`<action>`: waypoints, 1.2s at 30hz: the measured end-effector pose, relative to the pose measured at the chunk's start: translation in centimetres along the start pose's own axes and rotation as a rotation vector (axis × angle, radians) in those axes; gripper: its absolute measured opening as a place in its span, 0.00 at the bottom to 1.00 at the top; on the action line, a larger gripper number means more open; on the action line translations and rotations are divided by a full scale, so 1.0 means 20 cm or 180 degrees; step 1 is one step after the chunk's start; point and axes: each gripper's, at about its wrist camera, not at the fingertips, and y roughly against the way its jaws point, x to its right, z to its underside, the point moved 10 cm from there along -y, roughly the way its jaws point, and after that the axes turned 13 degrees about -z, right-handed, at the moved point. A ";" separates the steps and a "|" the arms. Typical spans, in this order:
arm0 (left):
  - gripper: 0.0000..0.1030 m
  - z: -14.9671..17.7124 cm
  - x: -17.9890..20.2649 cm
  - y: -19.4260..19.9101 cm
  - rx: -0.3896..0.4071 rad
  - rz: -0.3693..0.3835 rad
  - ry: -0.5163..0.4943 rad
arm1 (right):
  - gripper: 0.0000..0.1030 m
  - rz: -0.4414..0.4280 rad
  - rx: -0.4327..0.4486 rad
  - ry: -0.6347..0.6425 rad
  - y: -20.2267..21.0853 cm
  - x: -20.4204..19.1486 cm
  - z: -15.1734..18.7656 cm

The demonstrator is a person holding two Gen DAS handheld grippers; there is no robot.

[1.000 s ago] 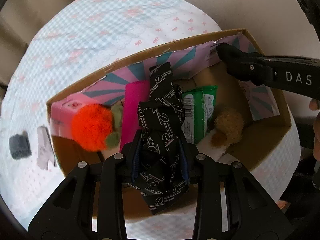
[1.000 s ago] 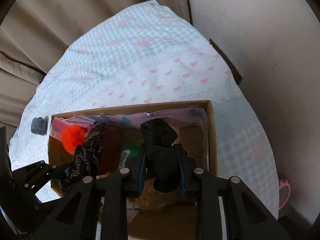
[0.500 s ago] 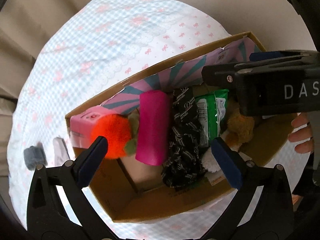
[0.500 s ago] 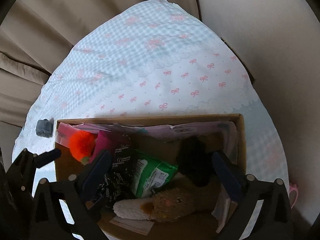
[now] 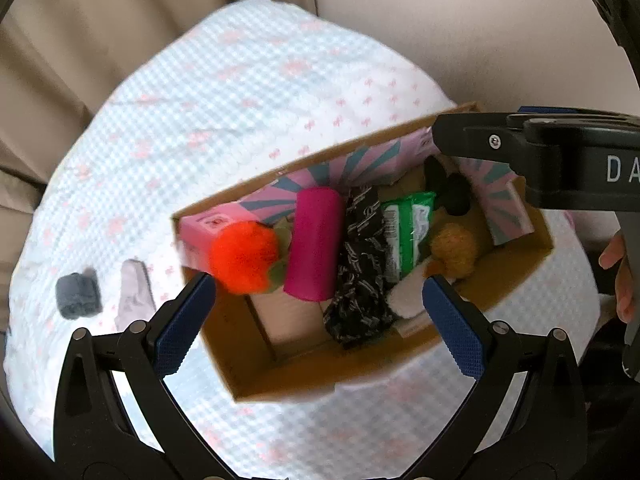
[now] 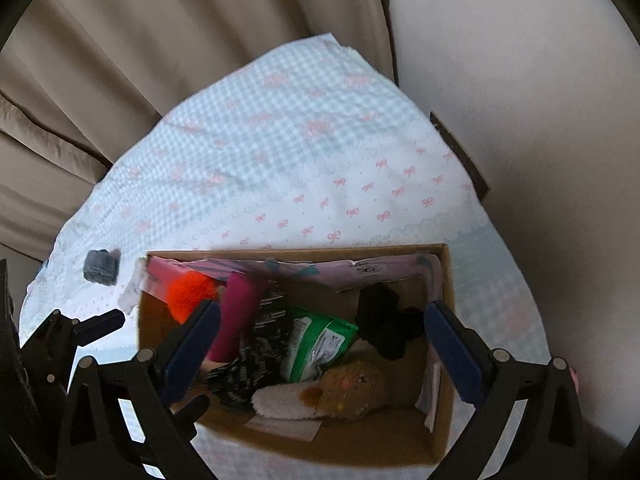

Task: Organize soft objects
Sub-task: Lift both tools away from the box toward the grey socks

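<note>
Grippers both spread, empty: left gripper [image 5: 318,312], right gripper [image 6: 322,344] above cardboard box [image 5: 280,376] (soft items packed side by side); gray block [image 5: 77,295] outside at 9 o'clock.

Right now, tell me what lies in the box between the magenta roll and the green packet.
The black printed cloth lies between the magenta roll and the green packet, touching both; the left wrist view shows it best.

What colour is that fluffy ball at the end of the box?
The fluffy ball is bright orange-red, clearest in the left wrist view.
</note>
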 end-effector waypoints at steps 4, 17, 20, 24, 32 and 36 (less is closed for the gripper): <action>1.00 0.01 -0.08 0.22 0.0161 0.0001 0.0131 | 0.98 0.0020 0.0127 0.0065 0.16 -0.11 -0.01; 1.00 0.15 -0.37 0.75 0.0691 0.0017 0.0478 | 0.98 0.0208 0.0615 0.0386 0.71 -0.56 0.13; 1.00 0.24 -0.44 0.88 0.0842 0.0124 0.0508 | 0.98 0.0267 0.0728 0.0417 0.82 -0.67 0.20; 1.00 0.36 -0.55 1.04 0.1010 0.0163 0.0540 | 0.98 0.0343 0.0879 0.0395 0.94 -0.81 0.32; 1.00 0.60 -0.81 1.19 0.1216 0.0240 0.0625 | 0.98 0.0645 0.1227 0.0328 1.10 -1.09 0.56; 1.00 0.71 -1.01 1.21 0.1282 0.0257 0.0707 | 0.98 0.0669 0.1333 0.0355 1.09 -1.26 0.62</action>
